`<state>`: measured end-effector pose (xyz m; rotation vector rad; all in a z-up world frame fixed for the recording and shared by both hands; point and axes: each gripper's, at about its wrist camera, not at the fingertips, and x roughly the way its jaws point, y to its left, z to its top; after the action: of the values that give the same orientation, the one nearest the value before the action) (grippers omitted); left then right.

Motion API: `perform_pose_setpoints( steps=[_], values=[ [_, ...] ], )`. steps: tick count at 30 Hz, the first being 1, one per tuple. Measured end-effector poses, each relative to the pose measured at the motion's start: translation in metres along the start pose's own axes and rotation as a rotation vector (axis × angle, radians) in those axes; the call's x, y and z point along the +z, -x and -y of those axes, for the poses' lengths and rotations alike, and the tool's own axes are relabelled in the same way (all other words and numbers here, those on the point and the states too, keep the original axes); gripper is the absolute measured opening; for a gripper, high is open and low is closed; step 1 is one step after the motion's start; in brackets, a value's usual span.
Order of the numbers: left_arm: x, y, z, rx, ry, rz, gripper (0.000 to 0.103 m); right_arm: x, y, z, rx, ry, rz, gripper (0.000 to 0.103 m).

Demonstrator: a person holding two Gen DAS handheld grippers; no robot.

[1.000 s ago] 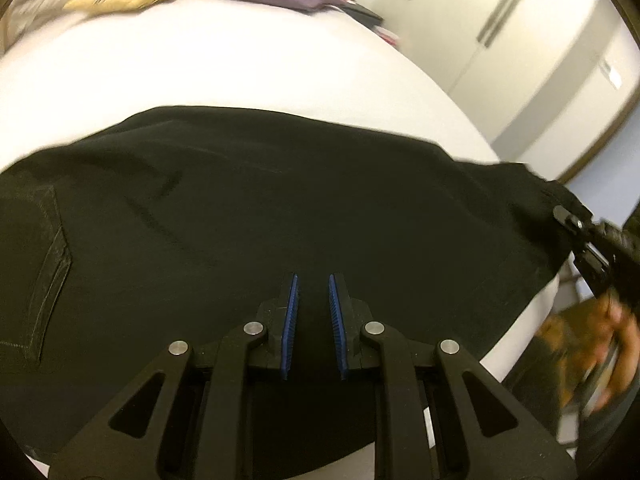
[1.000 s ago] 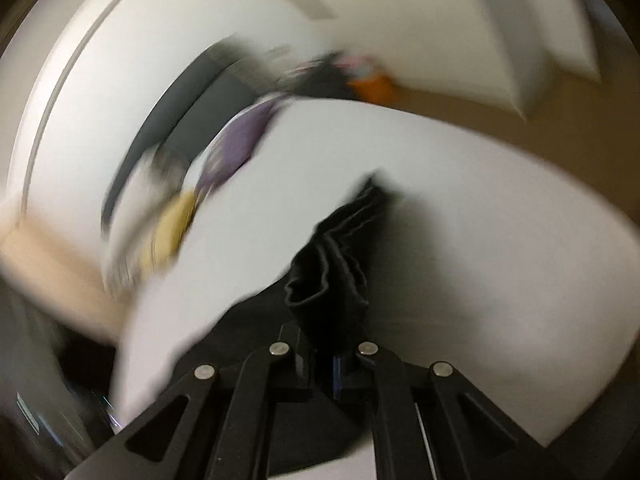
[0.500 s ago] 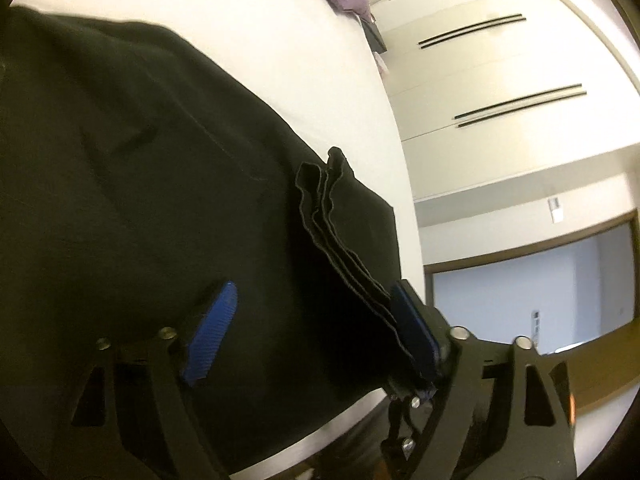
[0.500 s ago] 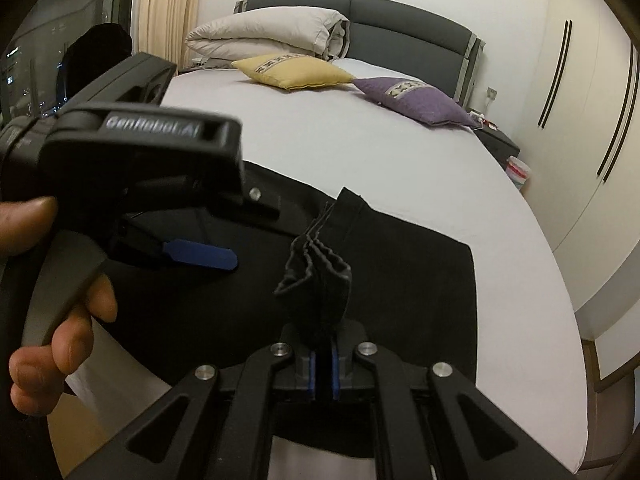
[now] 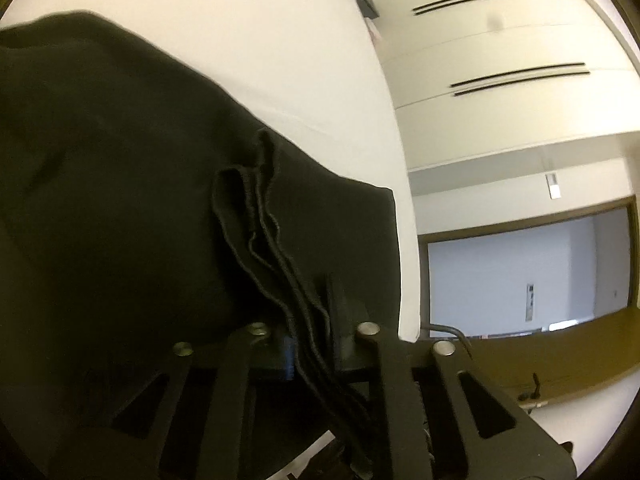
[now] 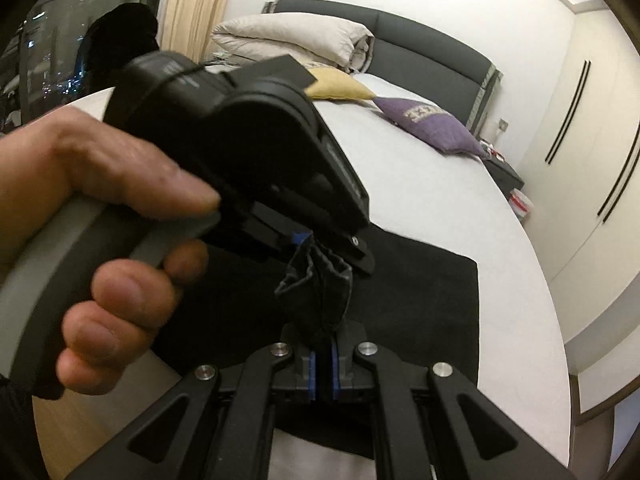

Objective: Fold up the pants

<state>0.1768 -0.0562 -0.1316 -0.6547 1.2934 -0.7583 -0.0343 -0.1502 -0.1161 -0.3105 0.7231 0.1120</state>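
Black pants [image 6: 420, 300] lie spread on a white bed [image 6: 420, 184]. A bunched stack of their hems [image 6: 320, 292] stands up between the two grippers. In the right wrist view, my right gripper [image 6: 323, 364] is shut on the lower end of that bunch. My left gripper [image 6: 320, 244], held by a hand [image 6: 100, 200], pinches the upper end from the left. In the left wrist view the pants [image 5: 120, 200] fill the left half. There the layered hem edges [image 5: 256, 216] run down into my left gripper [image 5: 310, 344], whose jaws are shut on them.
A yellow pillow [image 6: 336, 88], a purple pillow [image 6: 432, 124] and a rolled pale duvet [image 6: 288, 36] sit by the dark headboard. White wardrobe doors [image 6: 592, 120] line the right wall. The bed's edge curves along the right, with a bedside table [image 6: 504, 176] beyond it.
Half a second ago my left jaws stood wide open around the bunched hems; now they are shut on them. My right gripper swung in with the hems and keeps its grip.
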Motion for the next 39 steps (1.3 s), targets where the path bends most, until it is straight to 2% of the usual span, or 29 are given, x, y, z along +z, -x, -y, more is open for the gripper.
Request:
perform_pose_setpoints(
  steps=[5,13,19,21,24,25,26,28,30,33,35,36,38,39],
  values=[
    [-0.002,0.039,0.001,0.020,-0.060,0.043,0.006,0.018,0.005,-0.019,0.036,0.027,0.033,0.006],
    [-0.005,0.104,-0.017,0.136,-0.113,0.113,0.006,0.052,-0.005,-0.061,0.127,0.065,0.076,0.006],
    [-0.007,0.127,-0.045,0.228,-0.115,0.140,0.006,0.068,-0.023,-0.089,0.185,0.081,0.062,0.007],
    [-0.009,0.129,-0.056,0.288,-0.121,0.133,0.006,0.070,-0.037,-0.095,0.213,0.090,0.036,0.009],
    [-0.009,0.110,-0.081,0.321,-0.071,0.095,0.008,0.065,-0.066,-0.106,0.267,0.081,-0.049,0.013],
    [-0.011,0.105,-0.090,0.317,-0.047,0.085,0.009,0.062,-0.073,-0.107,0.290,0.071,-0.082,0.017],
    [-0.014,0.105,-0.096,0.302,-0.033,0.091,0.009,0.056,-0.081,-0.107,0.327,0.055,-0.128,0.026],
    [-0.019,0.108,-0.096,0.293,-0.027,0.106,0.010,0.048,-0.077,-0.098,0.357,0.020,-0.138,0.036],
    [-0.025,0.115,-0.092,0.315,-0.036,0.109,0.012,0.042,-0.066,-0.078,0.424,-0.045,-0.145,0.052],
    [-0.038,0.128,-0.085,0.358,-0.066,0.101,0.014,0.034,-0.046,-0.031,0.510,-0.171,-0.132,0.058],
    [-0.045,0.137,-0.080,0.408,-0.085,0.093,0.014,0.030,-0.034,0.007,0.505,-0.264,-0.109,0.058],
    [-0.050,0.144,-0.075,0.462,-0.100,0.101,0.014,0.034,-0.037,0.031,0.505,-0.308,-0.095,0.058],
    [-0.046,0.155,-0.058,0.504,-0.117,0.149,0.014,0.030,-0.038,0.079,0.505,-0.472,-0.057,0.058],
    [-0.047,0.161,-0.049,0.474,-0.128,0.186,0.014,0.026,-0.042,0.099,0.525,-0.560,-0.048,0.058]
  ],
)
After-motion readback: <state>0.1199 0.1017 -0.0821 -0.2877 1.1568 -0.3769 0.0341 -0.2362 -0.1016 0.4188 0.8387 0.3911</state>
